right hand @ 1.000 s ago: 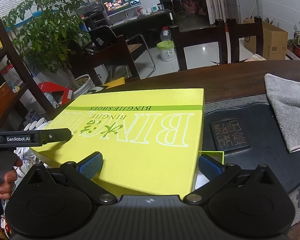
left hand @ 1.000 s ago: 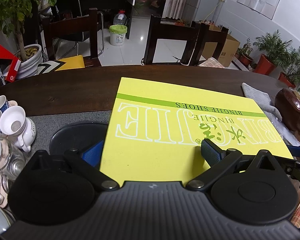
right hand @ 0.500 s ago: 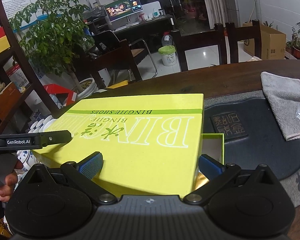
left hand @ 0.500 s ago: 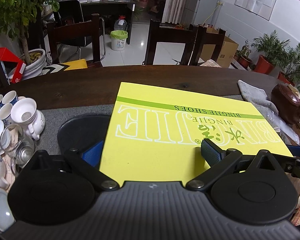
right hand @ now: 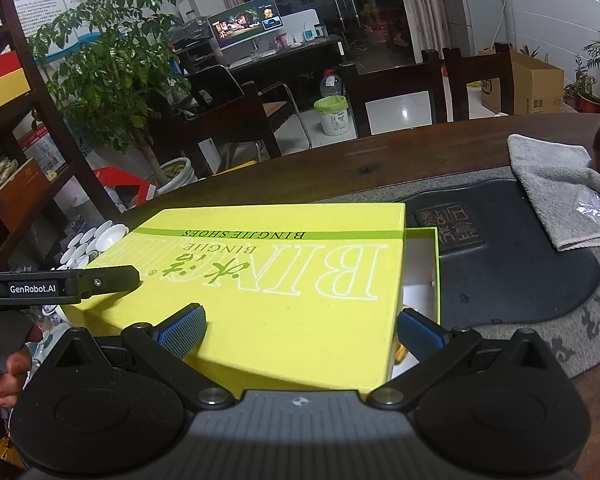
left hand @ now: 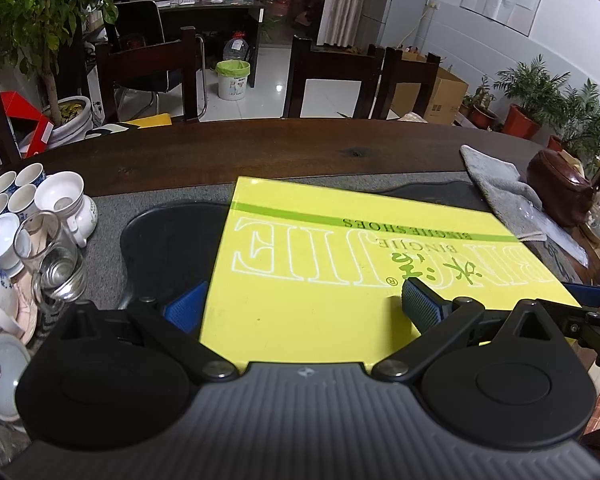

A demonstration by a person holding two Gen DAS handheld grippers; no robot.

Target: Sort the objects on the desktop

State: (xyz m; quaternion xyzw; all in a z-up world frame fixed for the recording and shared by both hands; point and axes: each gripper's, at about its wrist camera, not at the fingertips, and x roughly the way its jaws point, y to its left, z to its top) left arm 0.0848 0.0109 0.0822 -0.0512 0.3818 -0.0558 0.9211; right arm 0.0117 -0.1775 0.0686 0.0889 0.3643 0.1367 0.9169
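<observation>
A yellow-green shoebox lid (left hand: 340,272) marked BINGJIE SHOES fills the middle of both views (right hand: 268,280). My left gripper (left hand: 304,308) grips the lid's left end, one blue pad under its edge, one on top. My right gripper (right hand: 300,328) grips the lid's right end the same way. The lid is lifted and shifted left off the box base (right hand: 422,276), whose white inside shows at the right. The left gripper's body (right hand: 60,286) shows in the right wrist view.
A black tea tray (right hand: 520,260) on a grey mat lies under the box. A grey towel (right hand: 556,184) and a brown pot (left hand: 560,188) are at the right. White teacups (left hand: 16,196) and glassware (left hand: 56,260) crowd the left. Chairs stand beyond the table's far edge.
Both grippers have risen with the lid. The lid has come off the base, and more of the base's inside shows at the right.
</observation>
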